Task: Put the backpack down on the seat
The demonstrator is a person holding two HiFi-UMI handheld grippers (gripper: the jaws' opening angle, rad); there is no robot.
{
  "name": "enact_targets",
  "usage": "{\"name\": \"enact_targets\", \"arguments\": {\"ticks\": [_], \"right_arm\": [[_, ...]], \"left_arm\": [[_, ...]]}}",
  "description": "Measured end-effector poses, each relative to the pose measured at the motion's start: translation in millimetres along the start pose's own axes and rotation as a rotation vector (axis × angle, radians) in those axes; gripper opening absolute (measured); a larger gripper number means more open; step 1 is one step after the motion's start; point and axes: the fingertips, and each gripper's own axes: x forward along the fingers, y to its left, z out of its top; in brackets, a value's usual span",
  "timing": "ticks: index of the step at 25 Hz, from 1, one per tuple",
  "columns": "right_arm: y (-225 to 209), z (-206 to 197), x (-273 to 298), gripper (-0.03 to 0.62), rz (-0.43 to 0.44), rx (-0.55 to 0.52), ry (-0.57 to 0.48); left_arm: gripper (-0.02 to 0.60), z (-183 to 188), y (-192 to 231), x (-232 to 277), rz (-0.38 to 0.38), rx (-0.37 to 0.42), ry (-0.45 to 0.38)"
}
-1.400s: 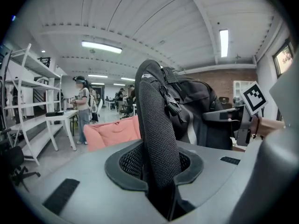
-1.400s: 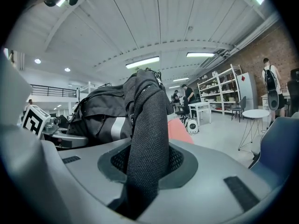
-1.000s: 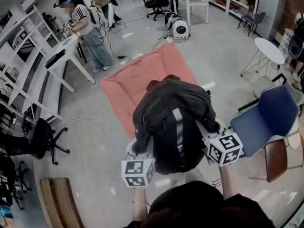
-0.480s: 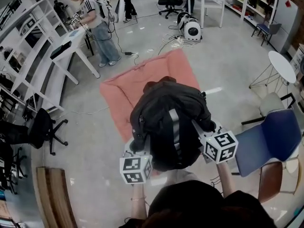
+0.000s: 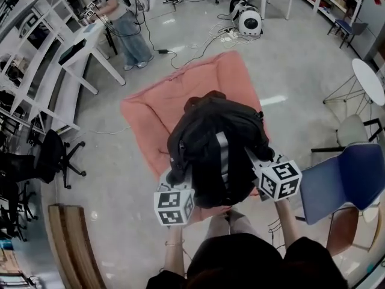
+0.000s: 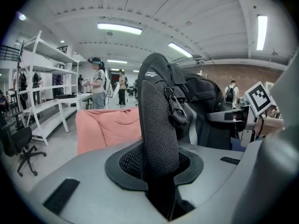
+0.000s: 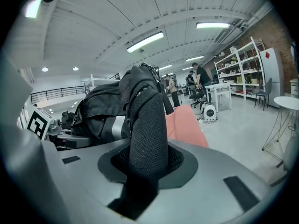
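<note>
A black backpack (image 5: 216, 146) with a grey stripe hangs between my two grippers, over the near end of a salmon-pink cushion seat (image 5: 150, 113) on the floor. My left gripper (image 5: 176, 180) is shut on the left mesh shoulder strap (image 6: 159, 125), which rises out of its jaws in the left gripper view. My right gripper (image 5: 260, 162) is shut on the other shoulder strap (image 7: 147, 134). The pink seat (image 6: 105, 127) shows behind the strap in the left gripper view, and the same seat (image 7: 184, 122) lies beyond the bag in the right gripper view.
A blue chair (image 5: 340, 182) stands close on my right, a round white table (image 5: 370, 80) behind it. At the left are a white desk (image 5: 84, 53) with a person (image 5: 123, 17), a black office chair (image 5: 51, 161) and a wooden bench (image 5: 72, 245). Cables trail to white devices (image 5: 248, 20).
Both grippers have carried the backpack forward and slightly lower, so it now hangs further over the pink seat. The blue chair has slipped back to my right. Both grips are unchanged.
</note>
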Motion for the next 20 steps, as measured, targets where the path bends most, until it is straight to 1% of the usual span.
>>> {"name": "enact_targets", "arguments": {"ticks": [9, 15, 20], "right_arm": [[-36, -51, 54, 0.106, -0.012, 0.059, 0.056], [-59, -67, 98, 0.106, -0.032, 0.093, 0.092], [-77, -84, 121, 0.105, -0.032, 0.103, 0.092]], "left_arm": [[0.101, -45, 15, 73, -0.028, -0.001, 0.087], [0.101, -55, 32, 123, -0.039, 0.002, 0.137], [0.101, -66, 40, 157, -0.038, -0.003, 0.133]]}}
